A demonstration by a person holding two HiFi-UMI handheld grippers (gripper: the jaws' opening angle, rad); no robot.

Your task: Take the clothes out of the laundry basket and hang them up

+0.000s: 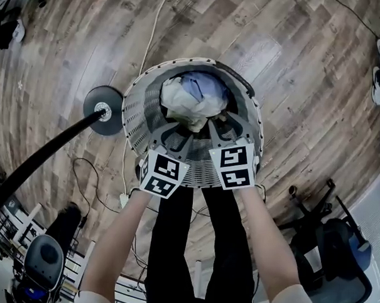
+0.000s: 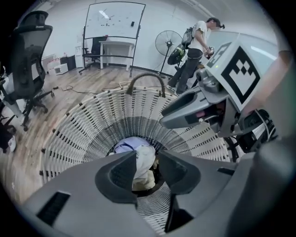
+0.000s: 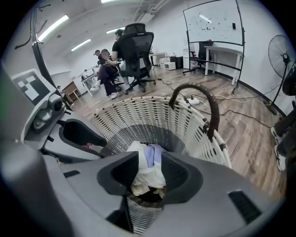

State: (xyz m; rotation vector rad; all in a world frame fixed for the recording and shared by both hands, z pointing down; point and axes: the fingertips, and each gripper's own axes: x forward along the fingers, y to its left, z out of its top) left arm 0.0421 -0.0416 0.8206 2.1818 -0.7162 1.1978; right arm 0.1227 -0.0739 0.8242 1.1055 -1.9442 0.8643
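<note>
A white woven laundry basket (image 1: 134, 98) stands on the wood floor right below me. At its bottom lies a bundle of clothes (image 1: 191, 99), cream-white with a lilac garment (image 1: 202, 85) on top. My left gripper (image 1: 177, 133) and right gripper (image 1: 217, 129) hang side by side over the basket's near rim, both pointing steeply down into it. In the left gripper view the left gripper (image 2: 147, 161) is open, with the clothes (image 2: 142, 155) far beyond it. The right gripper (image 3: 151, 163) is open too, with the clothes (image 3: 147, 175) below it. Neither touches the fabric.
A fan's round black base (image 1: 102, 109) and slanting pole stand left of the basket, with cables on the floor. The basket's dark handle (image 3: 206, 99) arches over its far rim. An office chair (image 1: 336, 261) is at lower right. People (image 3: 108, 65), a whiteboard (image 2: 113, 21) and a fan (image 2: 169, 41) stand farther off.
</note>
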